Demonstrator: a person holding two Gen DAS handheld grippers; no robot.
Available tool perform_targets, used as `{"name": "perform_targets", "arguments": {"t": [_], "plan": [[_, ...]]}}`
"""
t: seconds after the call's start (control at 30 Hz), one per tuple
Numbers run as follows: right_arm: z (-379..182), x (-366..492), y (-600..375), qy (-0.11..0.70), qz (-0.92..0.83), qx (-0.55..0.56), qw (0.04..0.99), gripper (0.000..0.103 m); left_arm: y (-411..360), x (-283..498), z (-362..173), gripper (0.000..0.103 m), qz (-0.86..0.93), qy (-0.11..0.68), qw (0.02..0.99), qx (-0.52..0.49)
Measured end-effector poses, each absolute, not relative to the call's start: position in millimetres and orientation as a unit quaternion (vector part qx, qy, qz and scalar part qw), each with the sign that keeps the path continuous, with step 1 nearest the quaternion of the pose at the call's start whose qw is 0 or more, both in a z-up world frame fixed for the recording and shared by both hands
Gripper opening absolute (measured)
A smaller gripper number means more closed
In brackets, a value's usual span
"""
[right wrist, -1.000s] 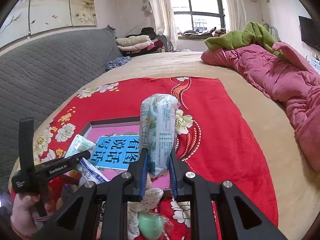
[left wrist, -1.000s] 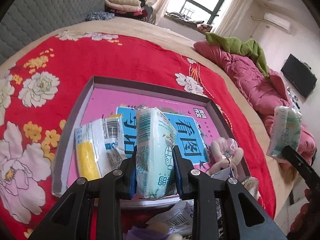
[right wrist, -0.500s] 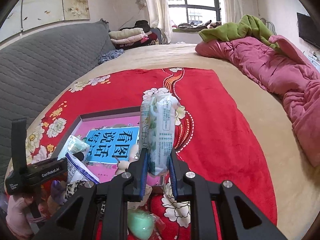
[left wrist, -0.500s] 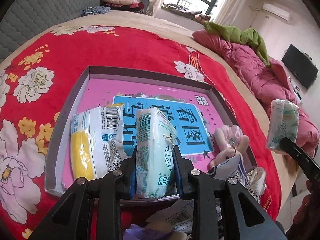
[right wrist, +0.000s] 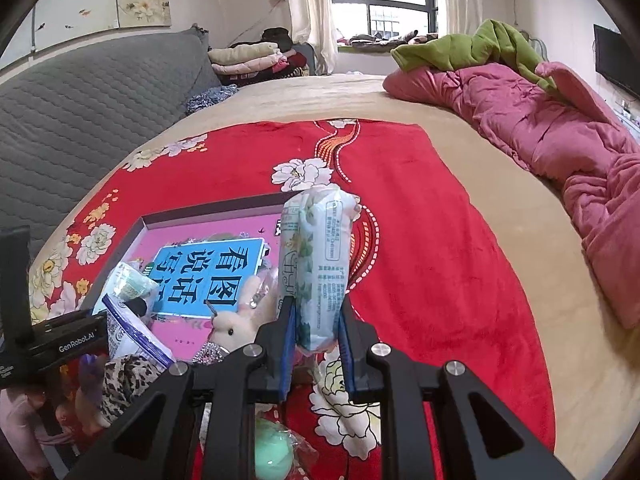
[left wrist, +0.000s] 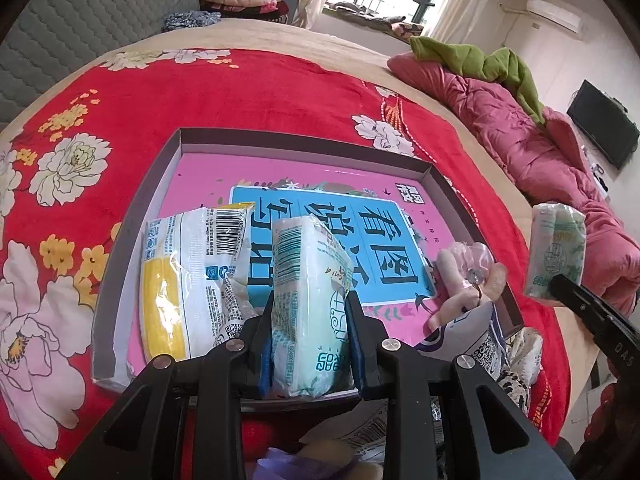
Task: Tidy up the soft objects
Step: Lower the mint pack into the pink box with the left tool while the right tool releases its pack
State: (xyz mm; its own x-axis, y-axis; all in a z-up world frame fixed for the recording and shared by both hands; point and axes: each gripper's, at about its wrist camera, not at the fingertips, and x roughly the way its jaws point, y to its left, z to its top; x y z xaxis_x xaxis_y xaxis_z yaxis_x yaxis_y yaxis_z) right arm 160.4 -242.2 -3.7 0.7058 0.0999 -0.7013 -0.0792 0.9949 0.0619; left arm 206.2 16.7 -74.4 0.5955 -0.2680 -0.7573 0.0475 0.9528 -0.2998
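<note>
From the left wrist camera, the left gripper (left wrist: 312, 316) has its two fingers pressed on a pale green tissue pack (left wrist: 308, 304), which stands upright between the blue pads. The pack hangs over the near edge of a shallow grey tray (left wrist: 132, 240) with a pink and blue printed bottom. In the tray, just beside the held pack on its left, lies a white and yellow packet (left wrist: 184, 284). On the right side of the tray lies a small plush rabbit (left wrist: 468, 280). The tray rests on a red flowered blanket (left wrist: 240, 92). At the right edge a second tissue pack (left wrist: 556, 252) shows in the air.

From the right wrist camera, the right gripper (right wrist: 316, 332) is clamped on this second pack, also upright, above the blanket just beside the right edge of the tray. The plush rabbit lies to the left of it. A green soft ball (right wrist: 274, 454) lies on the blanket under the gripper.
</note>
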Motion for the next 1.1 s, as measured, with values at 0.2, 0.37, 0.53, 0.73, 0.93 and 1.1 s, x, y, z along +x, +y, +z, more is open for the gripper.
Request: {"name": "perform_targets", "arguments": {"t": [0.2,0.37,0.53,0.73,0.93,1.1], "plan": [[-12,164,-237,0.393,0.052,0.010,0.918,0.020,16,206,-74,0.030,-0.087,0.442,0.884,-0.124],[-17,165,-228,0.400,0.061,0.002,0.914,0.020,17,206,-74,0.030,-0.088,0.444,0.883,-0.125],[-22,165,-219,0.410,0.072,-0.004,0.909,0.020,17,205,-74,0.030,-0.088,0.444,0.883,-0.126],[-30,166,-212,0.428,0.085,-0.011,0.900,0.020,18,205,-75,0.030,-0.089,0.445,0.882,-0.125],[-32,169,-209,0.434,0.079,-0.021,0.897,0.020,17,207,-76,0.030,-0.090,0.448,0.881,-0.125],[-35,172,-206,0.441,0.068,-0.036,0.894,0.020,17,207,-77,0.030,-0.091,0.448,0.881,-0.125]]}}
